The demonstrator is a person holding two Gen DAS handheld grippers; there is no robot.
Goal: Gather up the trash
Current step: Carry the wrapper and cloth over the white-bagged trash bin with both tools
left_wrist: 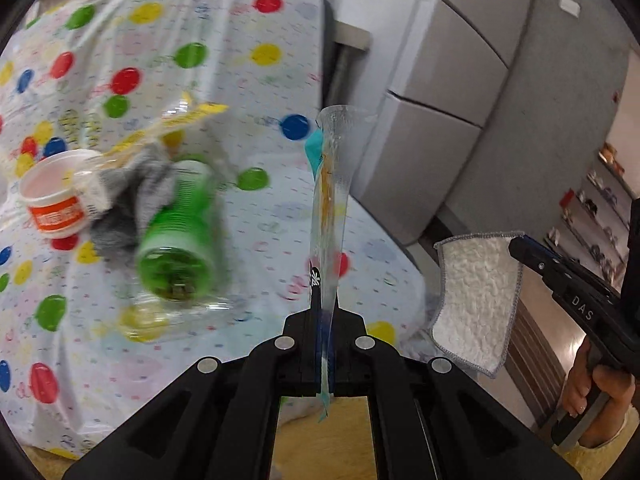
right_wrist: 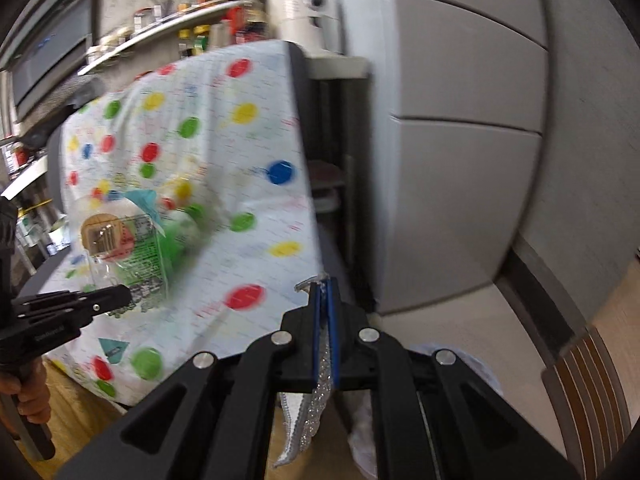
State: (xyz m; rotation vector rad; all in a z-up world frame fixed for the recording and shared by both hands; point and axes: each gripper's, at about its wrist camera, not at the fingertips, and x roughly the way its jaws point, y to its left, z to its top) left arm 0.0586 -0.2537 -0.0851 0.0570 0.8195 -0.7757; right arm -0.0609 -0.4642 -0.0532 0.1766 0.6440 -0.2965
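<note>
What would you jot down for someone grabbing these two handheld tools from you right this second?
Left gripper: fingers shut on a clear plastic wrapper with teal and orange print, lifted off the table.
Right gripper: fingers shut on a white fluffy cloth with grey stitched edge, hanging beyond the table's edge.
On the polka-dot tablecloth: a green plastic bottle on its side, a white and orange plastic cup, a grey crumpled rag, a yellow-edged clear packet.
Done: one wrapper picked up. Left: bin it, then gather the rest. No bin is in view.
</note>
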